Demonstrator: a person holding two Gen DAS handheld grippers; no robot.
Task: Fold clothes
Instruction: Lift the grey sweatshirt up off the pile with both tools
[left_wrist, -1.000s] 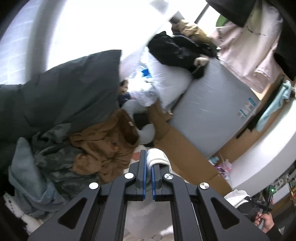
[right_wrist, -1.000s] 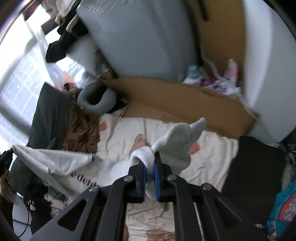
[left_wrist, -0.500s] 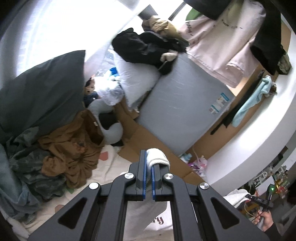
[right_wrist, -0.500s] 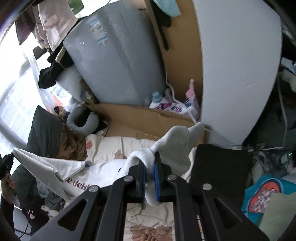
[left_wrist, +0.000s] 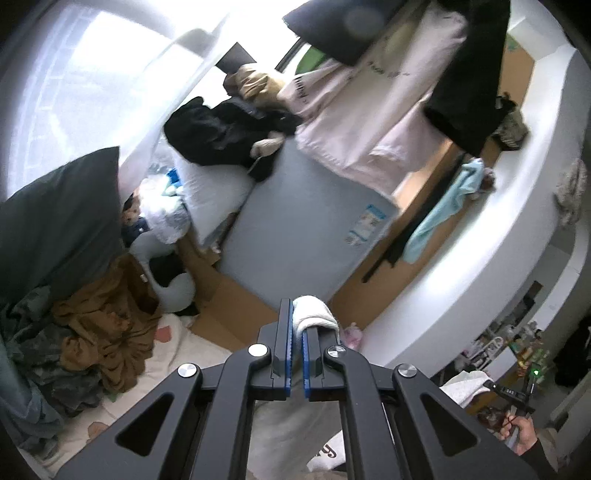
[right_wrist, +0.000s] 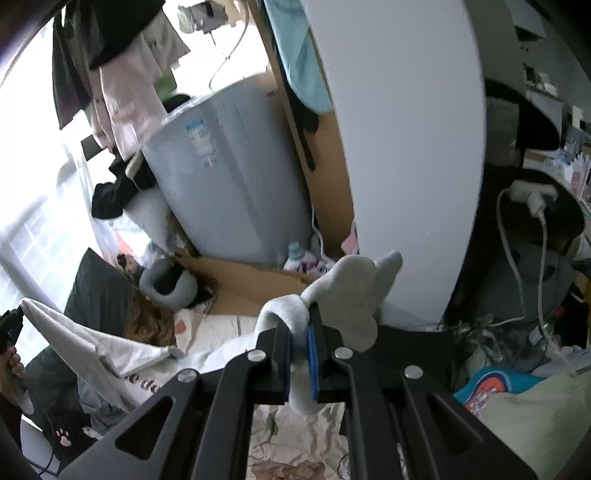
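Soft light-grey cotton sweatshirt (right_wrist: 110, 354) hangs between 2 grippers.
Left gripper (left_wrist: 297, 334) and right gripper (right_wrist: 299, 334) jaws clench its limp, light edges; corner holds suit it.

Both tools matte black w/ triangular cutouts, silver round screws, blue pads on inner faces: left tool (left_wrist: 297, 343), right tool (right_wrist: 299, 350). Green LED on right tool.
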